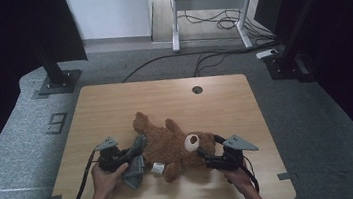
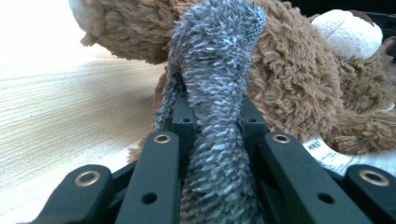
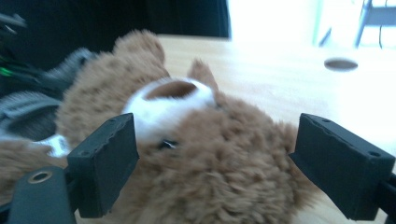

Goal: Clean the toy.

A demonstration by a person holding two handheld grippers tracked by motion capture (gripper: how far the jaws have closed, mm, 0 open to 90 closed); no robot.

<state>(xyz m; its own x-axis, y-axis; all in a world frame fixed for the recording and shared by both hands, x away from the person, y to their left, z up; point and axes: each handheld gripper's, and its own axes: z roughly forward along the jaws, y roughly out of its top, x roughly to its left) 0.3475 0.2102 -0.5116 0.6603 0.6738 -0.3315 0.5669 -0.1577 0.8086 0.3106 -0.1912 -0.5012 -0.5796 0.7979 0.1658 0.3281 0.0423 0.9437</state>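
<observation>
Nearest to us, the left hand-held gripper was clamped tight on a strip of grey fuzzy fabric, a small garment or scarf by the look of it, whose free end draped up over the teddy bear. In the left gripper view that grey strip ran straight out between the jaws and onto the bear's brown flank. The right hand-held gripper stood with its jaws wide, one on each side of the bear's head, the pads apart from the fur and pressing on nothing.

The bear lay on its back on the wooden surface, between the two grippers, its long axis running from the head by the right gripper up and leftward to the legs on the far side. A white sewn-in label showed at its near side. We judged that the left hand was the one placed to pull the grey fabric across the body, since the bear lay directly ahead of its jaws.

Beyond, the surface had a round cable hole; farther off, grey carpet, cables and a white desk frame
</observation>
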